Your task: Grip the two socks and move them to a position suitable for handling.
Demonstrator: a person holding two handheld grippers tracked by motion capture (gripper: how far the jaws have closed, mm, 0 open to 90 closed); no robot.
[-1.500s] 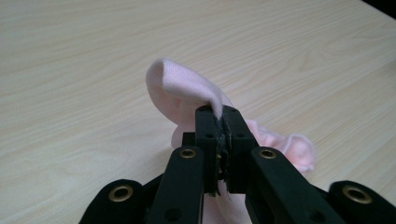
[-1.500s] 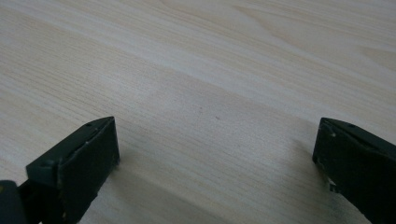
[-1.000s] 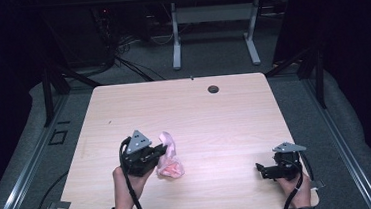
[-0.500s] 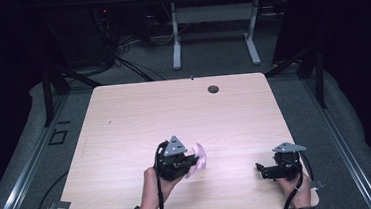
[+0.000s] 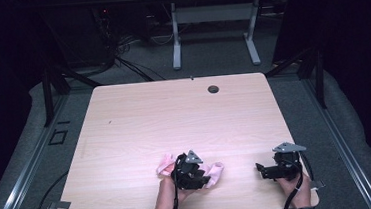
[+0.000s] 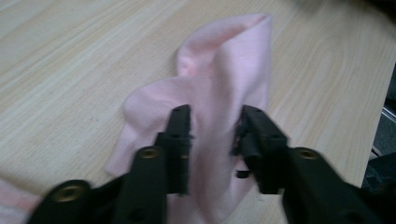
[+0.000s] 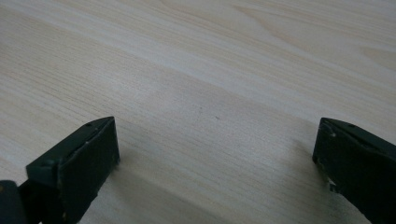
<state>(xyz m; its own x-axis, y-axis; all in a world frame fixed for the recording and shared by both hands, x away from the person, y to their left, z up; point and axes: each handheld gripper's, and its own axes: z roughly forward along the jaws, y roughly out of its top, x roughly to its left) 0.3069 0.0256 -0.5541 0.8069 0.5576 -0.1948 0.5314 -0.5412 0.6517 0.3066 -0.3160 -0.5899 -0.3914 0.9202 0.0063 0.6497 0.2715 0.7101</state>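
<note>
Having slid rightward along the counter's (image 5: 124,119) near edge, the left gripper (image 6: 212,135) drags the pink cloth (image 6: 224,93) pinched between its fingers toward the right gripper (image 7: 215,154), whose fingers wait spread and empty, suggesting a two-handed spread or fold.

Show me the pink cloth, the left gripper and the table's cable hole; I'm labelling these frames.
pink cloth (image 6: 224,70), left gripper view, raised fold.
left gripper (image 6: 212,133), left gripper view, midway between its fingers.
cable hole (image 5: 213,88), high view, its centre.

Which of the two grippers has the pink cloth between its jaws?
The left gripper: its jaws straddle the pink cloth. The right gripper stands open over bare table.
</note>
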